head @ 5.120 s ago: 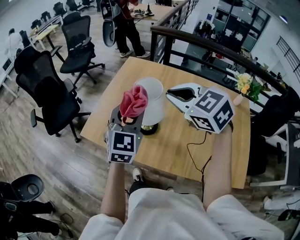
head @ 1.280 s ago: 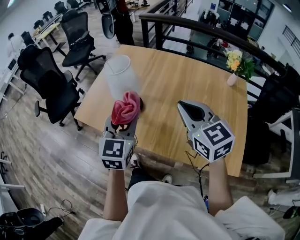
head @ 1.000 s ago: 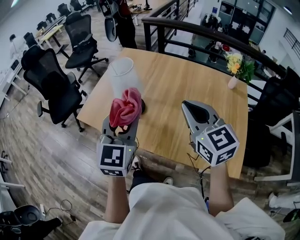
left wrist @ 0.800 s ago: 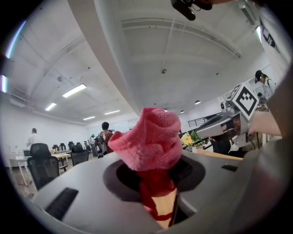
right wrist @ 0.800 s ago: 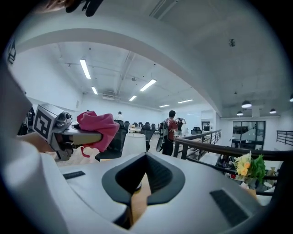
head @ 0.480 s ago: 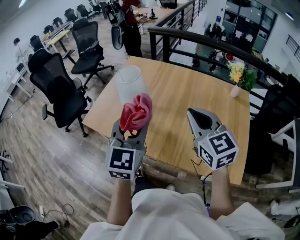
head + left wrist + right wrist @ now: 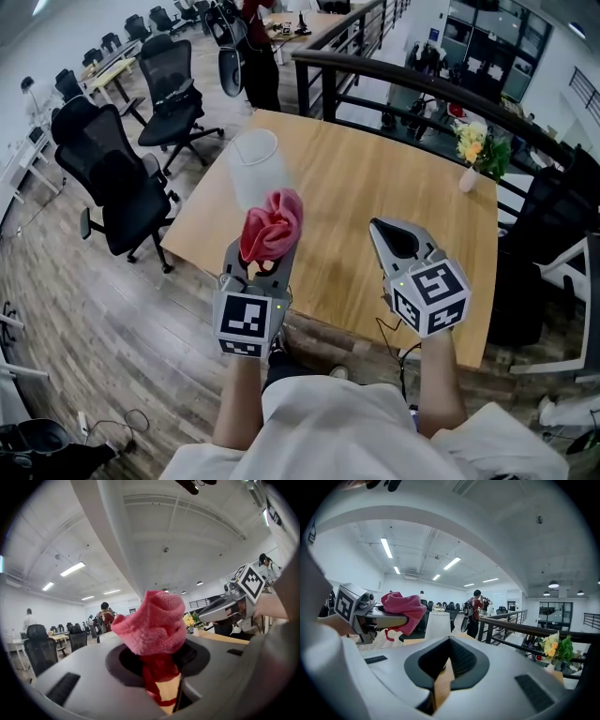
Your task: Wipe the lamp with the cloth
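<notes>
The lamp (image 7: 255,169) has a white shade and stands near the wooden table's (image 7: 375,178) left edge; the cloth hides its base. My left gripper (image 7: 266,251) is shut on a bunched pink cloth (image 7: 273,223), held just short of the lamp near the table's front edge. In the left gripper view the cloth (image 7: 157,625) bulges out of the left gripper (image 7: 161,677). My right gripper (image 7: 391,232) is shut and empty, to the right of the lamp and apart from it. The right gripper view shows the right gripper (image 7: 449,648), the lamp (image 7: 439,623) and the cloth (image 7: 403,606).
A small vase of flowers (image 7: 473,155) stands at the table's far right. A dark railing (image 7: 412,89) runs behind the table. Black office chairs (image 7: 103,187) stand on the floor to the left. A person (image 7: 258,47) stands beyond them. A thin cable (image 7: 386,323) hangs at the front edge.
Five seconds ago the cloth lay against the shade with the right gripper beside the lamp; both grippers have since drawn back. Over the last second they have hardly moved.
</notes>
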The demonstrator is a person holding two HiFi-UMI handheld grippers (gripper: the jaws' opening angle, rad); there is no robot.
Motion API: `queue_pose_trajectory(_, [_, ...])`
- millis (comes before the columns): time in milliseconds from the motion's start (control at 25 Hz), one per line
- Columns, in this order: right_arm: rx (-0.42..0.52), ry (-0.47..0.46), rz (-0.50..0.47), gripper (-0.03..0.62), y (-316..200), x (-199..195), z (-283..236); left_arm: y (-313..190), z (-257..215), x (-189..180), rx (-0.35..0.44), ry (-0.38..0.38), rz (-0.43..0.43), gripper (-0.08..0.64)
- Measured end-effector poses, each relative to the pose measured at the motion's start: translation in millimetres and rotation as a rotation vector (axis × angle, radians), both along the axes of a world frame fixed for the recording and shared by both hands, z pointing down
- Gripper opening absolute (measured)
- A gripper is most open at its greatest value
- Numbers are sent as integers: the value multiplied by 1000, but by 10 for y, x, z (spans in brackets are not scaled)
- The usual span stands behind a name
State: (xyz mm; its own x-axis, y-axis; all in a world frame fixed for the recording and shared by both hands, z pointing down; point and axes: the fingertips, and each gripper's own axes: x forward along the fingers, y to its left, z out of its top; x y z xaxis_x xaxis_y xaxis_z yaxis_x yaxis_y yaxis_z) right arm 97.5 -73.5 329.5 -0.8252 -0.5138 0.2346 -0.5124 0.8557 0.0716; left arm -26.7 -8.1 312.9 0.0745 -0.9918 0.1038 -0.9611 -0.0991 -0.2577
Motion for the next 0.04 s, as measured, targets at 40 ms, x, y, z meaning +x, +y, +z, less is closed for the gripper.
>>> queue_pose_trajectory(40, [-2,3,-1,-3,-11,-3,9,-12,8,-6,-2,1,-2,179])
